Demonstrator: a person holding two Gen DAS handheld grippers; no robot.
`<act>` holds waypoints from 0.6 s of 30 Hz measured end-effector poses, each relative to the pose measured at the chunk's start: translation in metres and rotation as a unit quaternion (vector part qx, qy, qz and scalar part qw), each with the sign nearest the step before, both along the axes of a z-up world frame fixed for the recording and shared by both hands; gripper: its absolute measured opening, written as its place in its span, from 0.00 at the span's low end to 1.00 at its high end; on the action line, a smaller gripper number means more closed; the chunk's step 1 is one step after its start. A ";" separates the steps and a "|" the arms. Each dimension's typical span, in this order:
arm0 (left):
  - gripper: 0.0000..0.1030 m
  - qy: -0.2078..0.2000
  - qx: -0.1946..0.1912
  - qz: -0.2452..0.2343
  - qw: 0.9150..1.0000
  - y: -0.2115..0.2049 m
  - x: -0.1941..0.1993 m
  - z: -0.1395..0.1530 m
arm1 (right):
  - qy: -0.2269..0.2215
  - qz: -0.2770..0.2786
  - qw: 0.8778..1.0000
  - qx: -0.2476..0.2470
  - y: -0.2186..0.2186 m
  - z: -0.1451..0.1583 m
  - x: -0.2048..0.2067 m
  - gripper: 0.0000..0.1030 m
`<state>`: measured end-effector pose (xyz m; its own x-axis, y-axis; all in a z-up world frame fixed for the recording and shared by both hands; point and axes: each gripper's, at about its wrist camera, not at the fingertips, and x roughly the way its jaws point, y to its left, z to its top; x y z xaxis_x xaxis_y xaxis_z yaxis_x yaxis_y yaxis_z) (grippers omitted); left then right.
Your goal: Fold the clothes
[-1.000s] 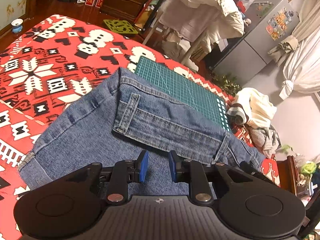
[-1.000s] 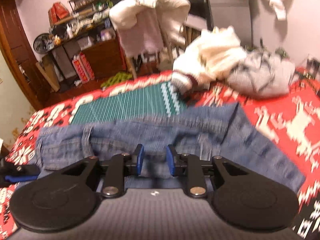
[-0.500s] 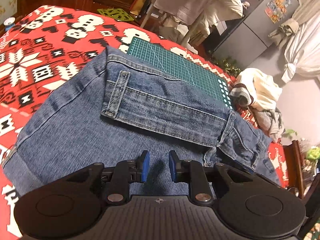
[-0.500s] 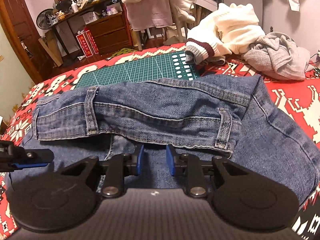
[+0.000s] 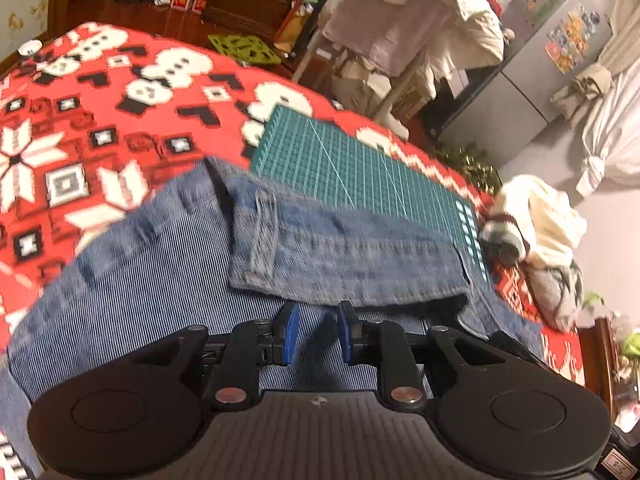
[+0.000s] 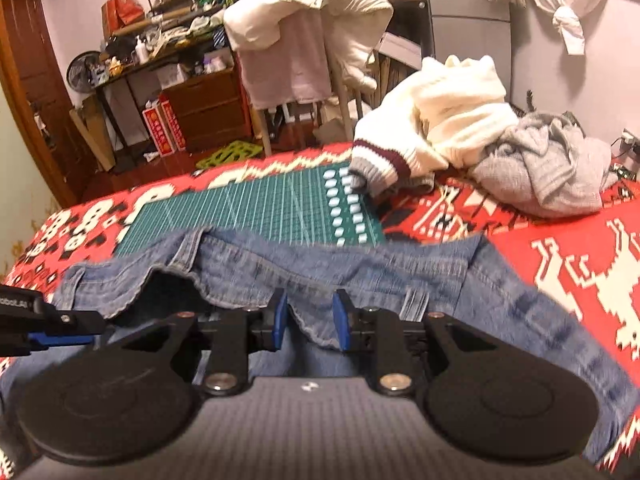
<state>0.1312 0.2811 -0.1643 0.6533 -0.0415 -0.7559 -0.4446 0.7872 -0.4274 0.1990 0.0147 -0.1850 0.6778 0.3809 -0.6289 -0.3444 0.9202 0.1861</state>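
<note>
Blue denim jeans (image 5: 168,280) folded on the red patterned blanket, waistband doubled over, far edge overlapping green mat

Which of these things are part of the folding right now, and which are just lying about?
In the job:
jeans
left tool
right tool

Lying about:
green cutting mat
cream sweater
grey garment
red patterned blanket

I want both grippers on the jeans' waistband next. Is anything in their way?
Nothing visible. The left gripper and right gripper are open, right at the waistband edge of the jeans. The sweaters lie farther back.
</note>
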 end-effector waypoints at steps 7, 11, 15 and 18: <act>0.20 -0.028 0.008 0.024 0.999 0.018 0.012 0.009 | -0.013 -0.021 0.999 0.030 -0.006 0.007 0.022 0.27; 0.20 -0.025 0.015 0.025 0.999 0.018 0.014 0.012 | -0.013 -0.001 0.999 0.033 -0.001 0.013 0.020 0.27; 0.20 -0.013 0.040 0.009 0.999 0.008 0.015 0.014 | -0.013 0.021 0.999 0.023 0.007 0.016 0.013 0.32; 0.25 0.000 0.042 0.000 0.999 0.005 0.010 0.017 | -0.015 0.030 0.999 0.017 0.005 0.022 0.003 0.34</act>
<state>0.1414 0.2862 -0.1477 0.6537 0.0218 -0.7564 -0.4436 0.8209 -0.3597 0.2023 0.0200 -0.1632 0.6721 0.4414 -0.5945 -0.4046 0.8914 0.2045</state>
